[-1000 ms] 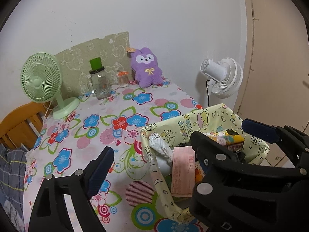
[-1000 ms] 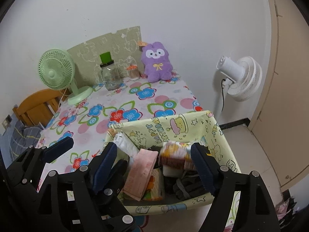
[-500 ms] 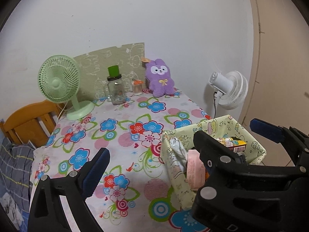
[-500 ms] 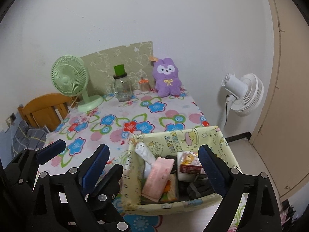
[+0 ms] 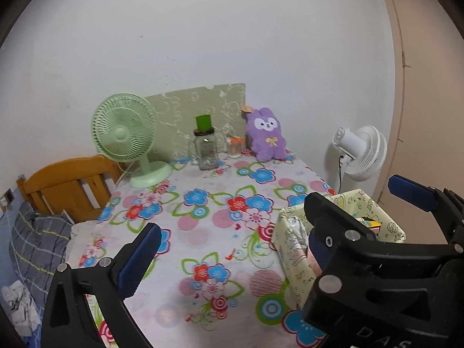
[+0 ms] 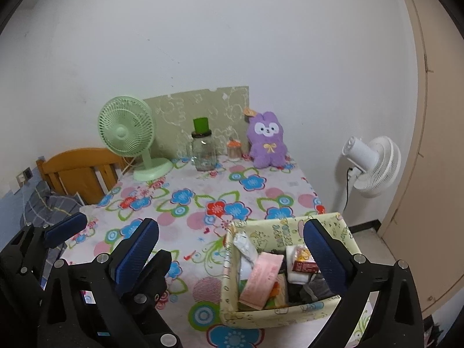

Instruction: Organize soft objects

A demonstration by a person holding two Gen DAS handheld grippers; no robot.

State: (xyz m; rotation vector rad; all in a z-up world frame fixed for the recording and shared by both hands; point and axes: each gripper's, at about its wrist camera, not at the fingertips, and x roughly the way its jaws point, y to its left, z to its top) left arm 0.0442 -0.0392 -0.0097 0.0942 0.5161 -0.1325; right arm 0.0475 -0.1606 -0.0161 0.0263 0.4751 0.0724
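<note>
A purple plush rabbit (image 5: 267, 138) (image 6: 267, 140) sits upright at the far edge of the flowered table, against the wall. A yellow-green fabric basket (image 6: 345, 226) (image 5: 290, 249) stands at the near right corner, holding packets and small items. My left gripper (image 5: 229, 249) is open and empty above the near table. My right gripper (image 6: 232, 249) is open and empty, its right finger (image 6: 322, 252) over the basket. The left gripper also shows at the lower left of the right wrist view (image 6: 101, 237).
A green desk fan (image 5: 127, 142), a glass jar with a green lid (image 5: 205, 148) and a small orange-lidded jar (image 5: 233, 146) stand along the back. A white floor fan (image 5: 359, 153) stands right of the table. A wooden chair (image 5: 66, 185) is at the left.
Both grippers have pulled back and up from the table. The basket and the plush rabbit look smaller and farther. Both stay open and empty.
</note>
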